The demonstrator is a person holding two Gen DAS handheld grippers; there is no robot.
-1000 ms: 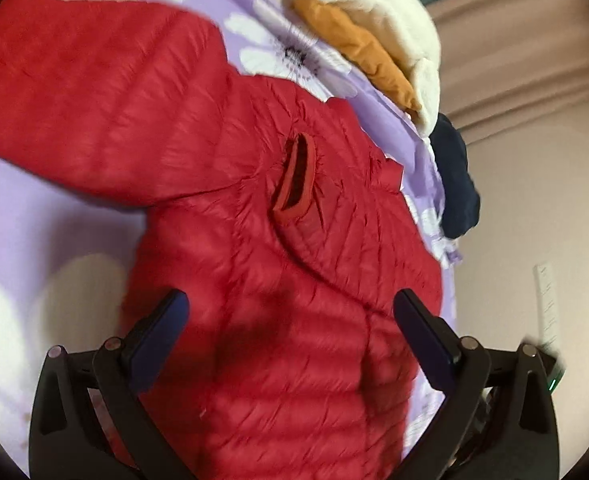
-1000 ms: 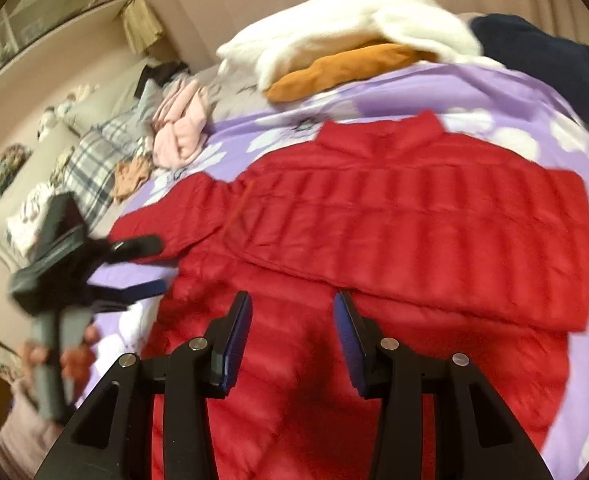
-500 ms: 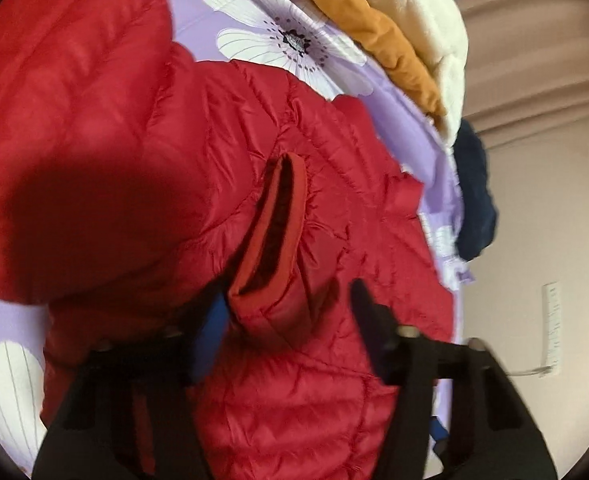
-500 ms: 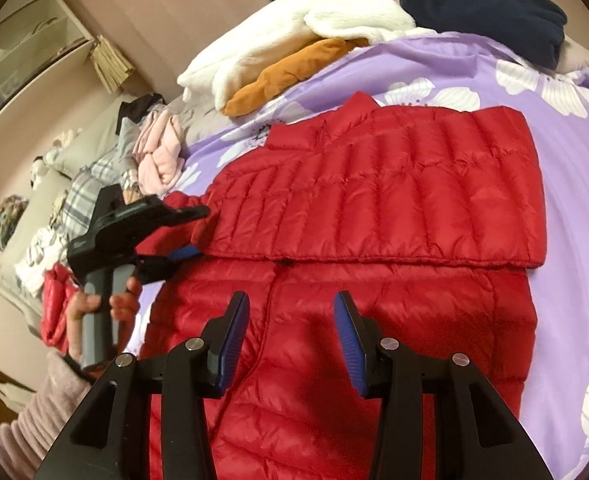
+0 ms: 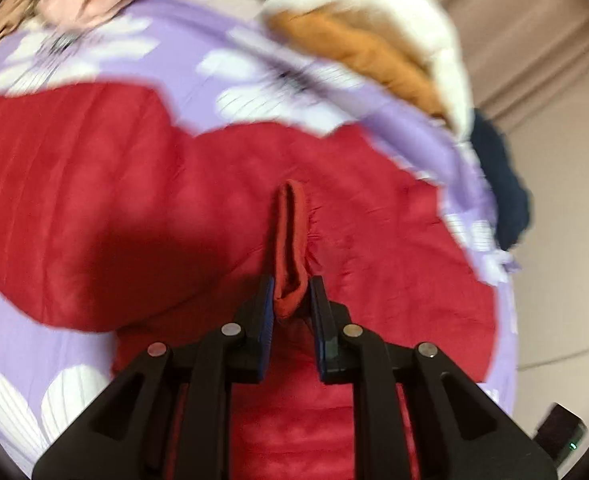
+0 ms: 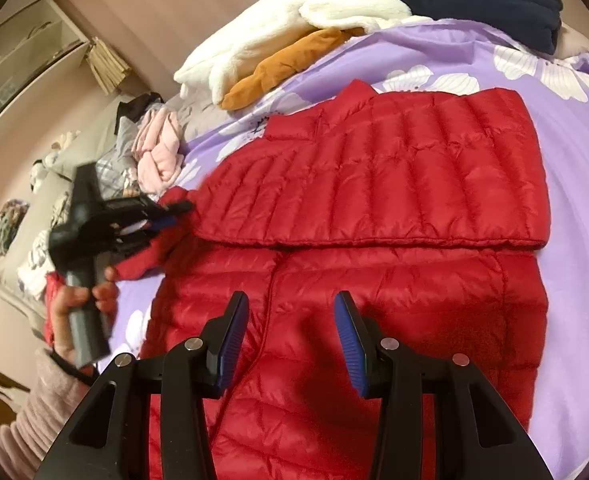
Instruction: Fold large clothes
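1. The red puffer jacket (image 6: 374, 240) lies flat on the purple flowered bed (image 6: 574, 200), one side already folded across its body.
2. The left gripper (image 5: 291, 300) has just been closing and now pinches the sleeve cuff (image 5: 290, 248), likely to fold that sleeve inward.
3. The right gripper (image 6: 290, 336) hovers half open over the jacket's near part, holding nothing.
4. Folded clothes are piled at the bed's far edge.

One red jacket (image 6: 374, 208), two grippers, three garments piled beyond.

A home bedroom: a bed in a purple floral sheet (image 6: 566, 160), piled clothes (image 6: 158, 148), shelving (image 6: 26, 52).
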